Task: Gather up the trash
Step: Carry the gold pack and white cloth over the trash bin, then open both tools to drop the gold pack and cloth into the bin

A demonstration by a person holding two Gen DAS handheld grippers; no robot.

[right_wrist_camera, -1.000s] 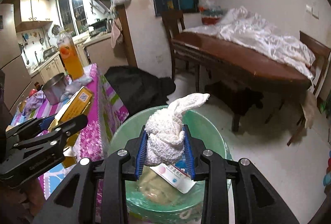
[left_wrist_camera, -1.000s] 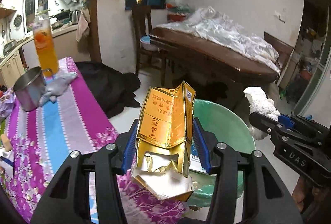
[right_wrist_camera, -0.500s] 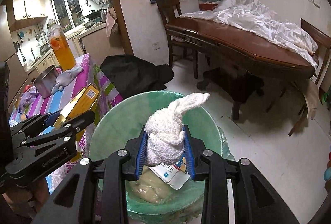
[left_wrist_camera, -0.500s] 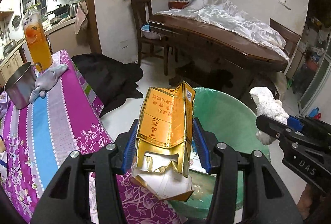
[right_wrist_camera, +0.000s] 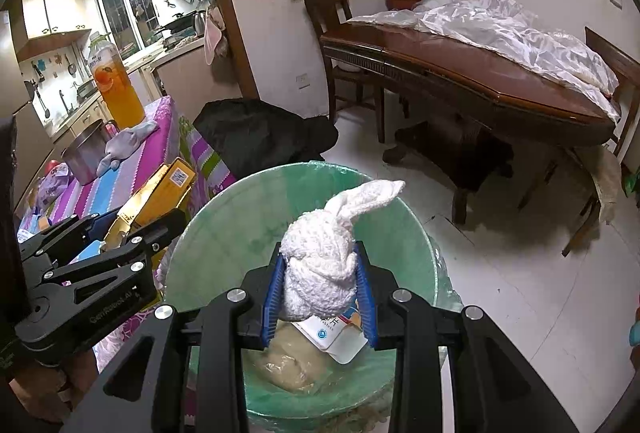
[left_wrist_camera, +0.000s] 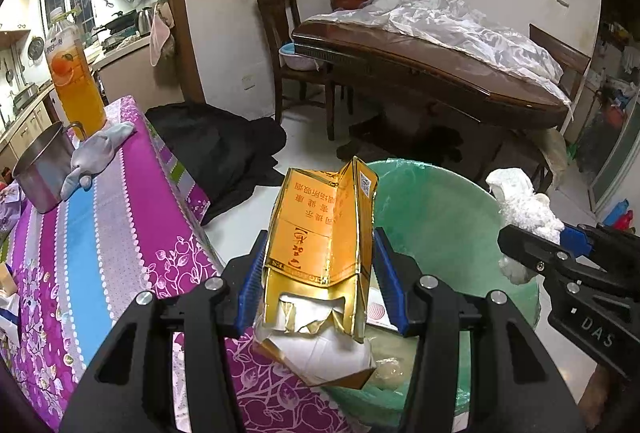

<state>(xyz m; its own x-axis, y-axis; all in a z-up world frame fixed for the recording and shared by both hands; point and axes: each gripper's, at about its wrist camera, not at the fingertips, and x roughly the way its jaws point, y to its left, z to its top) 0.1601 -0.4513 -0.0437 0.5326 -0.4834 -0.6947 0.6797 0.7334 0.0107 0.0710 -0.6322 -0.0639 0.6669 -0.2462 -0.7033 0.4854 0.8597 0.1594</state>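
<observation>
Trash is being carried in both grippers above the green-lined bin (right_wrist_camera: 224, 233), which is standing on the floor against the table (left_wrist_camera: 104, 233) with its purple cloth. Inside it, a pale bag and a white packet are lying. The left gripper (left_wrist_camera: 320, 289) fingers are clamping a torn gold carton (left_wrist_camera: 320, 241); the right gripper (right_wrist_camera: 318, 293) fingers are squeezing a white cloth wad (right_wrist_camera: 324, 265) over the bin
</observation>
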